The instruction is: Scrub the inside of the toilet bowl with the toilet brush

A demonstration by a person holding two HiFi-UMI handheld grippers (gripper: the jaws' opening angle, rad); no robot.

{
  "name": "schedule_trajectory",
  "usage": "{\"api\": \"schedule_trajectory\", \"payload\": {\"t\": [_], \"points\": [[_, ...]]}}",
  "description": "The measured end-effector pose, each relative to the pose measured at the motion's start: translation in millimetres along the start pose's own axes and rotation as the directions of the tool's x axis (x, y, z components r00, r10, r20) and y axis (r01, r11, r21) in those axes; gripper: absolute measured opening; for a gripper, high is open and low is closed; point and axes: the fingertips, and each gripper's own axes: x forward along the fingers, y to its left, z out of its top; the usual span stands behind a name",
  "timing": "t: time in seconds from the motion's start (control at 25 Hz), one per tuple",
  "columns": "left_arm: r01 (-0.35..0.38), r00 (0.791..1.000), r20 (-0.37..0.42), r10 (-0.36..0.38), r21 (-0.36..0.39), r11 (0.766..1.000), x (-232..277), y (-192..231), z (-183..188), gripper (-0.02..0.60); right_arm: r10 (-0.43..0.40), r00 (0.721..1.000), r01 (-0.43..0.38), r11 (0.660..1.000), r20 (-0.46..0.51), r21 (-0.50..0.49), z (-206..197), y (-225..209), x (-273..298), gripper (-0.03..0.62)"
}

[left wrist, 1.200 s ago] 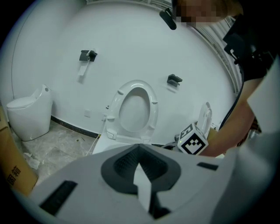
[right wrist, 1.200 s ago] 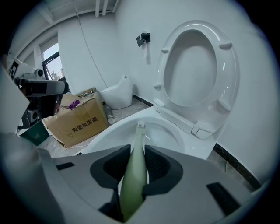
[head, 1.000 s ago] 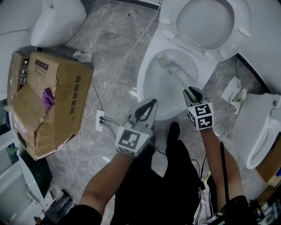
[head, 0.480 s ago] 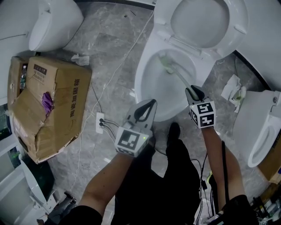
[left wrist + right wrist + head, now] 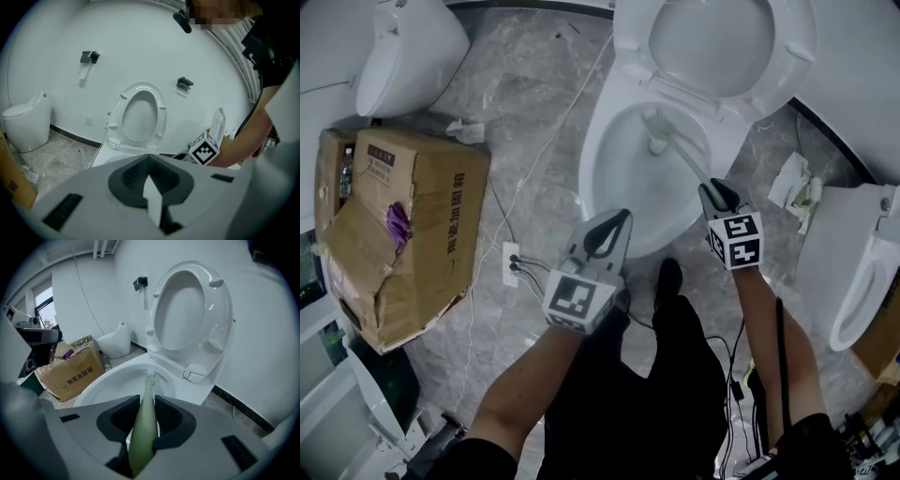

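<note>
The bowl (image 5: pixel 598 164) is open, with the seat (image 5: pixel 712 42) tipped up against the wall behind it. Inside lies the brush (image 5: pixel 682 159), its whitish head low against the far inner wall below the hinge and its pale green handle slanting back over the near rim to my right gripper (image 5: pixel 718 193). In the right gripper view its fingers (image 5: pixel 171 420) are clamped on that handle (image 5: pixel 143 427), one dark ribbed pad on each side. My left gripper (image 5: pixel 615 228) hangs over the near left rim, touching nothing. In the left gripper view its fingers (image 5: pixel 131 176) are pressed together with nothing between them. To the left a dented cardboard box (image 5: pixel 422 216) stands open at one end, with something purple (image 5: pixel 397 220) showing inside. Between box and bowl is a strip of grey veined stone floor (image 5: pixel 534 103), crossed by a thin white cable (image 5: pixel 546 150) that runs to a socket (image 5: pixel 514 255). On the right room is tighter: another white fixture (image 5: pixel 853 272) stands near, with crumpled paper (image 5: pixel 792 183) between it and the bowl. A third glossy white toilet (image 5: pixel 403 47) sits at far left.
</note>
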Motion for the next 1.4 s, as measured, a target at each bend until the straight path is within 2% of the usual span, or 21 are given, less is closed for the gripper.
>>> {"api": "schedule_trajectory", "payload": {"t": [0.76, 1.12, 1.4], "points": [[0.031, 0.999, -0.011, -0.031, 0.010, 0.999, 3.9, -22.9, 0.3, 0.009, -0.071, 0.997, 0.071, 0.997, -0.011, 0.043, -25.1, -26.8, -29.1, 0.106], [0.025, 0.999, -0.021, -0.026, -0.021, 0.999, -4.4, -33.5, -5.1, 0.009, -0.100, 0.995, 0.101, 0.993, -0.028, 0.053, -42.2, -31.7, -44.4, 0.106], [0.043, 0.999, -0.018, -0.043, 0.023, 0.999, -15.2, -38.9, -10.2, 0.009, -0.121, 0.992, 0.123, 0.991, -0.037, 0.057, -47.3, -30.9, -58.2, 0.106]]}}
